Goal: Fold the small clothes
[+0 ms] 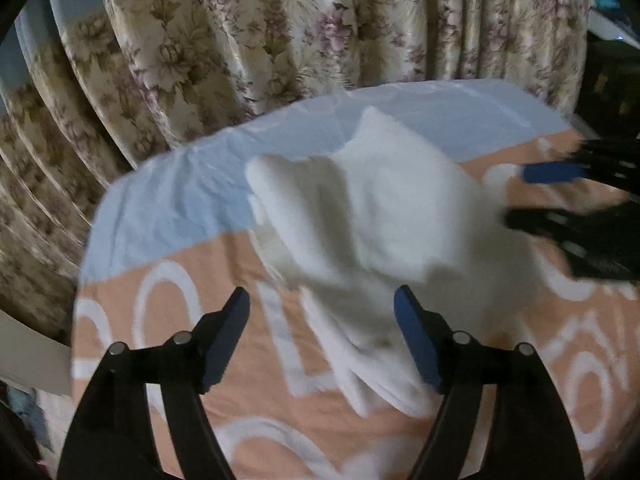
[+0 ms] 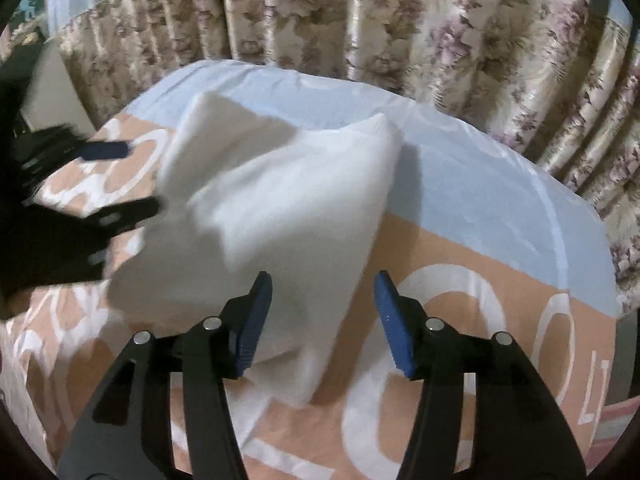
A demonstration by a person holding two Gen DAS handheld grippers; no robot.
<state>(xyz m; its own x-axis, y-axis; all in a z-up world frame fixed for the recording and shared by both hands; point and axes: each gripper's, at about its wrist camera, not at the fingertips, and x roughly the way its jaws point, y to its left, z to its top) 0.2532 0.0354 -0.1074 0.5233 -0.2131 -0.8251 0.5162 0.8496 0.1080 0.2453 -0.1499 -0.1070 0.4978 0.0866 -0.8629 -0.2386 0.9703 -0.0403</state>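
1. The sheet (image 1: pixel 168 216) under my work is peach with big white letters and a pale blue band along its far side. In my right wrist view I can pick out a large "O" and, at the far right edge, "LI"; in the left view an "O" and part of another letter show, the rest blurred.
2. It covers a bed (image 2: pixel 500 184), and floral curtains (image 1: pixel 248 40) in cream, brown and mauve hang close behind the far edge.
3. The white garment (image 1: pixel 380 216) lies bunched in the middle of the sheet, across the line between blue and peach, one corner standing up at the far side.
4. My left gripper (image 1: pixel 322 332) has its blue-padded fingers (image 1: pixel 226 340) spread wide, holding nothing, with the near end of the cloth between them.
5. My right gripper (image 2: pixel 323 322) is likewise spread and empty, the garment's near edge under its left finger.
6. Each gripper shows blurred at the side of the other's view, beside the cloth.
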